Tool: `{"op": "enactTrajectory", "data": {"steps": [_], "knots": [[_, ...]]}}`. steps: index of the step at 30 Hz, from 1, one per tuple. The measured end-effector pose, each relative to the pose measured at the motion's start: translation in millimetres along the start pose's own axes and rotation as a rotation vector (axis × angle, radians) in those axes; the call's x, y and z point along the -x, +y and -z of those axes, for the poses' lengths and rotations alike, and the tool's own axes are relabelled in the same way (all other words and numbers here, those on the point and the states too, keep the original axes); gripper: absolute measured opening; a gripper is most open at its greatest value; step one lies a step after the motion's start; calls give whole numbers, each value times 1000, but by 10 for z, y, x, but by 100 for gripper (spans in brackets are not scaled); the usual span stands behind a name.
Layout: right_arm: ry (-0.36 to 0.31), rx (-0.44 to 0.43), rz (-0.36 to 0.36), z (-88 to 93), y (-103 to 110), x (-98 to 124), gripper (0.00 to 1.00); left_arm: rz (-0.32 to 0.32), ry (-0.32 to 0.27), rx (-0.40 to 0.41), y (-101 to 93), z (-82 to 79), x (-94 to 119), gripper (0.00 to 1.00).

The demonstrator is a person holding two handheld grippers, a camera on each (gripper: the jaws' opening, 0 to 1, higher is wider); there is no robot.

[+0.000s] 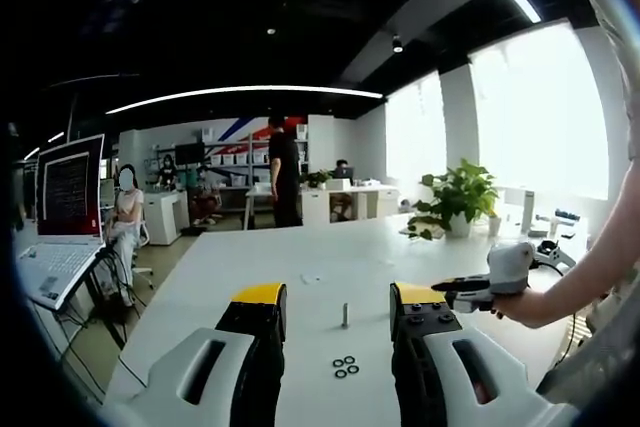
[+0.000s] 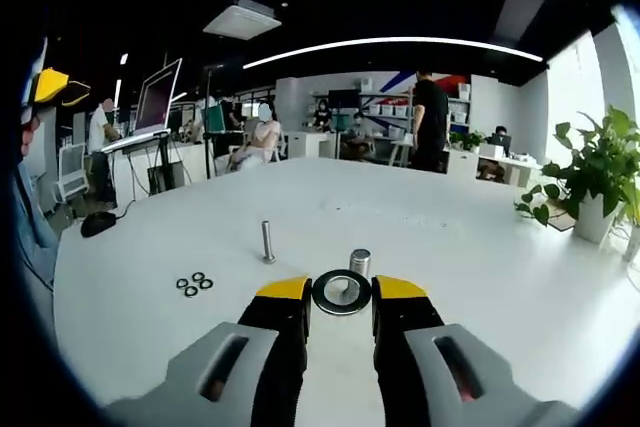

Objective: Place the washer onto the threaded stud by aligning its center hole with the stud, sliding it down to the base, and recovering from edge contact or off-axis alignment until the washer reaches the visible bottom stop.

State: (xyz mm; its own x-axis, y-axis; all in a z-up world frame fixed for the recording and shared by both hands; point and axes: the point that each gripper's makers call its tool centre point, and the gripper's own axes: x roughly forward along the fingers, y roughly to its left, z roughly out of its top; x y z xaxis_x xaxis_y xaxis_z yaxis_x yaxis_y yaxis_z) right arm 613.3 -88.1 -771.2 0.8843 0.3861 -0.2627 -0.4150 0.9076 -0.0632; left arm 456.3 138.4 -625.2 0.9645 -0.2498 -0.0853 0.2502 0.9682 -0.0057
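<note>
Held flat between right gripper jaws: washer, jaws closed on its rim. Up-left of it, well apart, stud standing upright mid-worktop, spare washers nearer the left edge. Left gripper open, empty, stud dead ahead. Judged next: carry left, centre hole over stud.

bright window glare, ceiling light strips, soft fisheye-warped edges
</note>
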Motion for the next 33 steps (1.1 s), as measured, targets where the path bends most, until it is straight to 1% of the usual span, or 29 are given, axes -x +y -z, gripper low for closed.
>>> {"op": "enactTrajectory", "data": {"steps": [13,23,33], "knots": [[-4,10,-1,-117,-23,-131,25,-5,-1,2,34,3,-6,40],[-7,20,-1,-157,-16,-195,24,-8,2,5,43,18,8,40],[-8,7,3,-196,-44,-284,25,-11,6,4,66,29,23,40]]}}
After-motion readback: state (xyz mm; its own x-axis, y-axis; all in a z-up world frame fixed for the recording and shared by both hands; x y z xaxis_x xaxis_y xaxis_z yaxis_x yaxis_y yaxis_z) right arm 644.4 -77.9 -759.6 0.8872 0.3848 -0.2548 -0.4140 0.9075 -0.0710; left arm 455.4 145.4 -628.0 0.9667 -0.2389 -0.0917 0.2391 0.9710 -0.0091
